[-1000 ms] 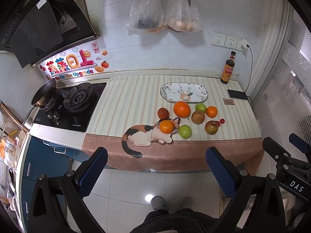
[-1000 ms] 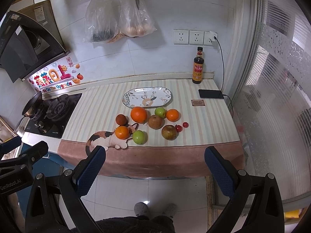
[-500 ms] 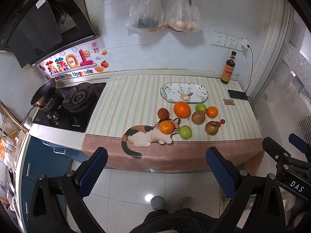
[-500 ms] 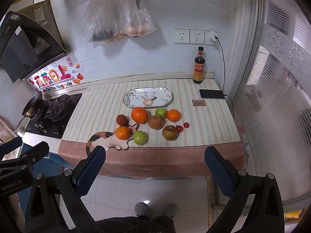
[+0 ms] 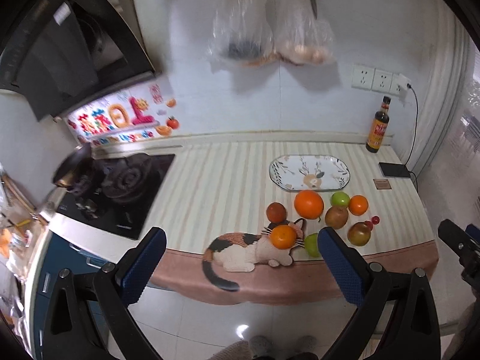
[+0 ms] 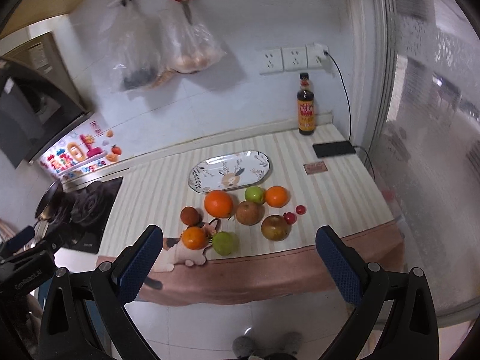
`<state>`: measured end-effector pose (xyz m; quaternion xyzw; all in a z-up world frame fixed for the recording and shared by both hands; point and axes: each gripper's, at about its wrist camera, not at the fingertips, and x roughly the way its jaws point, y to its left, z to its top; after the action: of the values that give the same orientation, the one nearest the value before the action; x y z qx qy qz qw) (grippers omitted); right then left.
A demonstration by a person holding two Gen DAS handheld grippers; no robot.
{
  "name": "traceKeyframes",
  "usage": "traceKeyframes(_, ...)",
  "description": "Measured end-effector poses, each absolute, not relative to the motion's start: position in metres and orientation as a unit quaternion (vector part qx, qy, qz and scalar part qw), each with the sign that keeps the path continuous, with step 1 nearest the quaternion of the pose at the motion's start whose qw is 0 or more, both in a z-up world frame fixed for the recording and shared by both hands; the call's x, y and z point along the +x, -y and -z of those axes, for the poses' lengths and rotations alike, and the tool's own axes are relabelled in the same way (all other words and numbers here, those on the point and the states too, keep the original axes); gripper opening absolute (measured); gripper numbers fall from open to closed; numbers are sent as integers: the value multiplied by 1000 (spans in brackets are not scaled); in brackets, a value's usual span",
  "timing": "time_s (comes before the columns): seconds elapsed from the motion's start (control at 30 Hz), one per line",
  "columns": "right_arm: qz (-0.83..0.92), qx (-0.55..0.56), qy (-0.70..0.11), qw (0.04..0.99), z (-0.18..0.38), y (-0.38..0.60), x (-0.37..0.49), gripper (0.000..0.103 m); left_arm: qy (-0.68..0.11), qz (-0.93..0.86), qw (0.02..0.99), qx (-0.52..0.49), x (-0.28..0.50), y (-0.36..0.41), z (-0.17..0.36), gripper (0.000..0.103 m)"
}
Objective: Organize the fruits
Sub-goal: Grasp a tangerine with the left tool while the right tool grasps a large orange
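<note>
2 tools [image 5: 240, 265] [image 6: 237, 262] open; fruits [image 6: 219, 204] well ahead, untouched

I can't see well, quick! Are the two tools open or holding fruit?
Left tool: open, holding nothing.
Right tool: open, holding nothing.

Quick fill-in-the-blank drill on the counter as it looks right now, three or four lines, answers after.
1. The oval plate holds ____ fruit.
2. Both the left tool and the right tool are ____ and hold nothing.
3. The number of small red cherry tomatoes on the counter is ____.
4. The sauce bottle stands ____ at the back wall.

Missing words: no; open; two; upright
</note>
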<state>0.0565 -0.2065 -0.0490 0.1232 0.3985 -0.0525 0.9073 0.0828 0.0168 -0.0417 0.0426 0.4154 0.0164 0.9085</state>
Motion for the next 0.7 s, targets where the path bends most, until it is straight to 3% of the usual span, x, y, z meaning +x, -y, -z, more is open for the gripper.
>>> traceKeyframes(0.43, 13, 179, -535, 826, 193, 239, 196, 103, -606, -33, 795, -8, 214, -28, 192, 103)
traceKeyframes(0.7, -118, 77, -622, 771, 275, 200, 342, 102, -676, -74, 729, -76, 271, -26, 256, 103)
